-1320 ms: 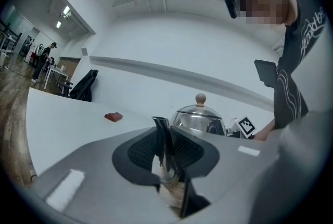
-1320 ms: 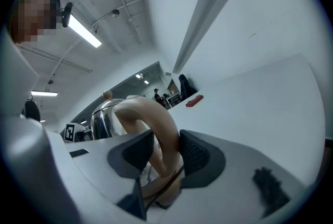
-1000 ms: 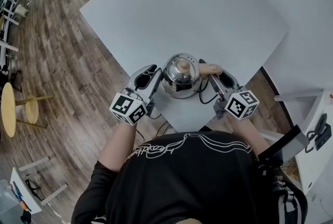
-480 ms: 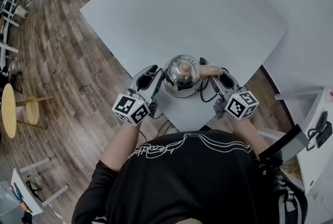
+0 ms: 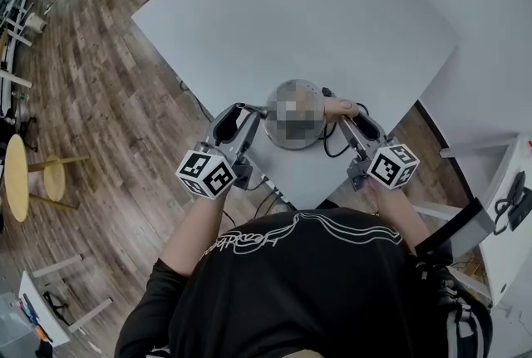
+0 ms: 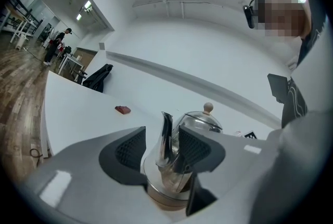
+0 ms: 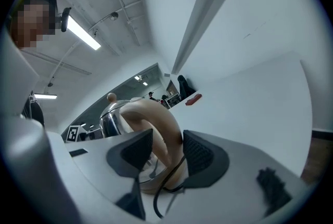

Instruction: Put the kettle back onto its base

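Steel kettle (image 5: 289, 90) seated on base (image 6: 166, 201). At nine o'clock, left gripper (image 6: 162, 149) jaws just opening, apart around spout (image 6: 166, 132); at three, right gripper (image 7: 165, 153) likewise, loose around handle (image 7: 160, 123).

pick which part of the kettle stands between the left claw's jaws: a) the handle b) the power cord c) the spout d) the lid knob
c: in the left gripper view the spout of the kettle stands between the jaws of the left claw. They have just been opening, and a gap shows on the spout's left side.
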Motion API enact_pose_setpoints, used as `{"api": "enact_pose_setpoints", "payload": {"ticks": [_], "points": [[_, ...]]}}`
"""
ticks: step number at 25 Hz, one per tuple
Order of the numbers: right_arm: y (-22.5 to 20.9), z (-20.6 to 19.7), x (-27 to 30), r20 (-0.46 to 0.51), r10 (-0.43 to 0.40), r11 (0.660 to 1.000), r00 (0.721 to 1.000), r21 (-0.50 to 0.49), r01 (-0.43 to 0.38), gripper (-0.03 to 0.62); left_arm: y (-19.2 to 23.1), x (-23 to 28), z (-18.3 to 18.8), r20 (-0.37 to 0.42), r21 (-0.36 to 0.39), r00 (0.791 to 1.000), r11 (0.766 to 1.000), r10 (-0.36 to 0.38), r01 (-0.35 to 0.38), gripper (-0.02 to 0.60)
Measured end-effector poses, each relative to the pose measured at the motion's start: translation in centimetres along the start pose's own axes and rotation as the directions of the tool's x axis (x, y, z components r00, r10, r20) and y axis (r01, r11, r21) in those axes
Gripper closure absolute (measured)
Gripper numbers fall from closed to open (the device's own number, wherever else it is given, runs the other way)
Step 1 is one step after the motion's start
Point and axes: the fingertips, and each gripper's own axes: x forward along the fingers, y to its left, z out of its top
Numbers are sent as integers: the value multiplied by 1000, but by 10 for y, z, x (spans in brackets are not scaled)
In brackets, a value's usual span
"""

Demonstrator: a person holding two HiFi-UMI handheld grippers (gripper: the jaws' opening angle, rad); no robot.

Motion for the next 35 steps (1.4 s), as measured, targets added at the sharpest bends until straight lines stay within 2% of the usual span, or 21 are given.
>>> {"api": "enact_pose_setpoints", "payload": {"ticks": [4,6,9,11,12,16,19,21,24,31,35], "points": [[10,5,-24,54,-8,999,999,48,6,419,-6,-22,-2,-10,-13,1000,1000,-17,17,397],[24,10,-34,64,5,999,998,37,-7,419,-10,-33,-4,-36,-25,999,999,-33,32,410],[64,11,-47,6,86,993,996,-79,-86,425,-26,-48,-11,-109,-37,992,997,-68,65,507],[95,13,-53,-37,137,977,990,-161,-141,542,-43,-55,-12,-158,-20,982,995,-99,97,556],[108,13,-55,-57,155,969,986,-187,-163,575,-53,-59,-12,-181,-3,977,993,-115,116,588],[158,11,-61,-131,224,943,966,-220,-249,588,-105,-72,-6,-276,87,944,973,-183,214,588],[186,6,-64,-186,267,927,946,-220,-305,588,-141,-81,-2,-350,103,910,956,-225,276,583],[196,1,-66,-227,274,918,934,-228,-325,588,-159,-86,3,-363,103,896,945,-255,311,580],[201,-2,-69,-246,260,918,934,-237,-318,588,-170,-91,6,-356,82,890,939,-287,335,577],[208,-3,-72,-229,245,924,942,-241,-298,589,-178,-95,-2,-371,49,876,935,-309,350,577],[211,-9,-71,-245,251,920,936,-241,-310,589,-177,-94,-2,-368,25,876,938,-312,345,577]]}}
